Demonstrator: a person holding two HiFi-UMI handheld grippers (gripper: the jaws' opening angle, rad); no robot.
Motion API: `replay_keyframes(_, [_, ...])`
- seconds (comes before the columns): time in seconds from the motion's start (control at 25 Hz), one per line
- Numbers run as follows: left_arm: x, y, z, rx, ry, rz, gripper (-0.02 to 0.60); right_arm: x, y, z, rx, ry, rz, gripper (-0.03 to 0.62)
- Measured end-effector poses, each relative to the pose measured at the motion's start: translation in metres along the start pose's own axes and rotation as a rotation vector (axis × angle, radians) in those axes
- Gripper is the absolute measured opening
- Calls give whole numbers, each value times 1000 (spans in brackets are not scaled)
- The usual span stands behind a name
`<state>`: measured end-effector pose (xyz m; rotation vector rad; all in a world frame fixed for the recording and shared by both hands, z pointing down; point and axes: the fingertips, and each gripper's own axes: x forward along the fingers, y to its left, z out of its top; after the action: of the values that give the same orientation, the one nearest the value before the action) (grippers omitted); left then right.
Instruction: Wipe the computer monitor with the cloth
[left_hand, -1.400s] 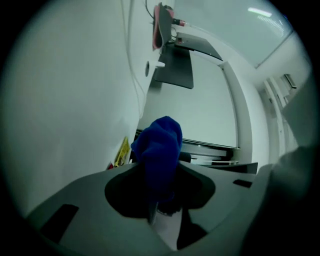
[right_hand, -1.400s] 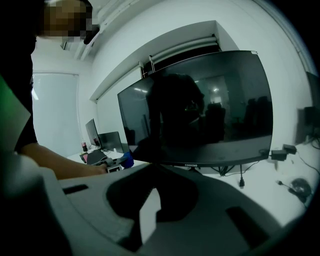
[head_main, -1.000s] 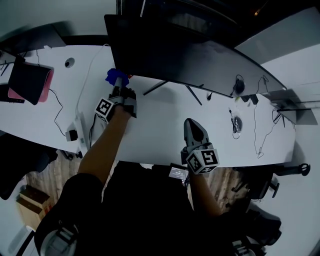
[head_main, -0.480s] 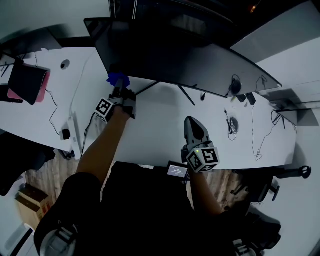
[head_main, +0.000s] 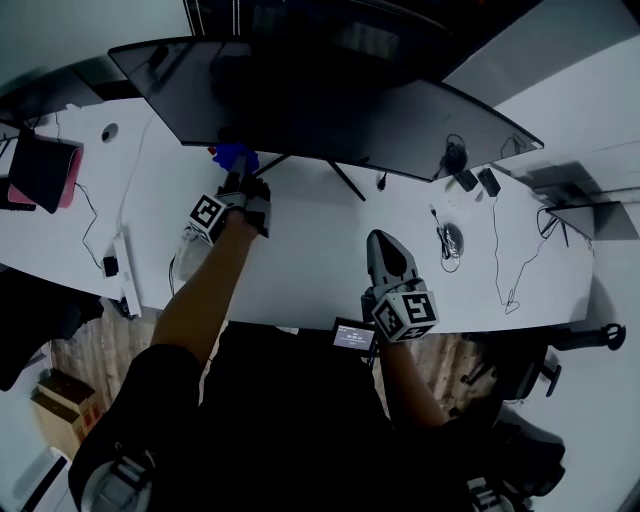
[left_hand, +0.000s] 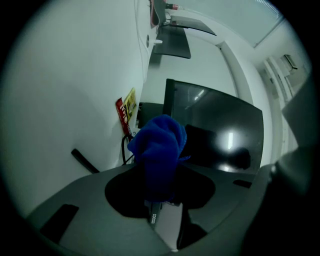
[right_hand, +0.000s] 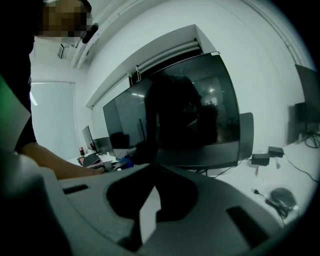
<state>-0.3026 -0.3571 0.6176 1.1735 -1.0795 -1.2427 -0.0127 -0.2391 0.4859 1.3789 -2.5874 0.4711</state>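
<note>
A wide dark curved monitor (head_main: 330, 105) stands at the back of the white desk (head_main: 310, 270). My left gripper (head_main: 238, 182) is shut on a bunched blue cloth (head_main: 235, 156), held just below the monitor's lower edge, left of its stand legs (head_main: 340, 180). In the left gripper view the cloth (left_hand: 159, 147) sticks up from the left gripper (left_hand: 161, 202), with the monitor (left_hand: 215, 130) beyond it to the right. My right gripper (head_main: 381, 243) hovers over the desk's front middle, shut and holding nothing. From the right gripper (right_hand: 152, 192) the monitor (right_hand: 190, 115) faces me.
A power strip (head_main: 120, 265) with cables lies at the desk's left. A dark pad with a pink edge (head_main: 42, 170) sits far left. Adapters (head_main: 478, 180), a round puck (head_main: 450, 240) and loose cables lie right. A small lit device (head_main: 354, 338) sits at the front edge.
The head view has shifted, so more of the monitor's left end shows. The left gripper keeps the cloth under the monitor's lower edge. The right gripper has barely moved.
</note>
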Motion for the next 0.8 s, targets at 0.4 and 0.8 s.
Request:
replay_keyframes(0.4, [12,5,-70,44,81,19,121,-42,-55,-1,29,-24,-58,3])
replay_keyframes(0.8, [22,12,-140,62,136,40,121,-81,-107,0,51,-53,-91,3])
